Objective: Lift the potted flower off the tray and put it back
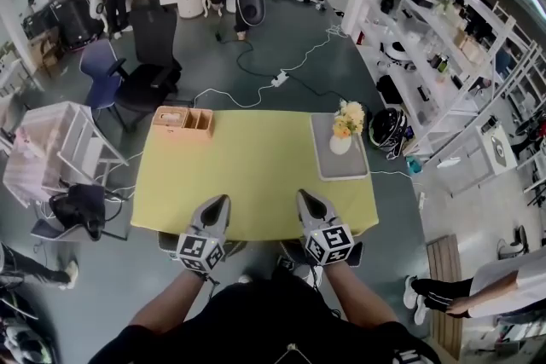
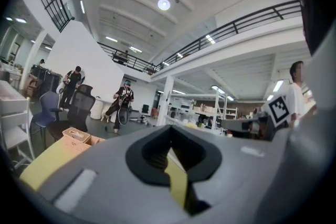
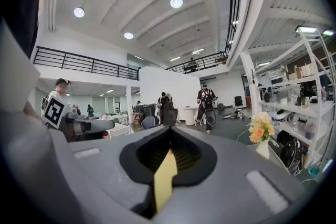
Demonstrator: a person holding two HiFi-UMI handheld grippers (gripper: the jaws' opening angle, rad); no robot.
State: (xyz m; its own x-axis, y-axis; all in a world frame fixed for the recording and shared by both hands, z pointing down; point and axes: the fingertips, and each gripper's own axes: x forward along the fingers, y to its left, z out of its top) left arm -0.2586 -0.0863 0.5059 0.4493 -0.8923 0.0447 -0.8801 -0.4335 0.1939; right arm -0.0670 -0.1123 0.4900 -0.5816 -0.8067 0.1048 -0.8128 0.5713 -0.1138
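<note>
One flower (image 1: 347, 125) stands upright on one tray (image 1: 339, 164), far right on the table (image 1: 247, 175); one box (image 1: 182, 123) sits far left. Two grippers: left gripper (image 1: 223, 200) and right gripper (image 1: 303, 195), both closed tight and empty (side by side at the near edge). Open yellow top lies between them and the tray.

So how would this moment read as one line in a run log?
left gripper: shut, empty | right gripper: shut, empty | potted flower: upright on tray, untouched
</note>
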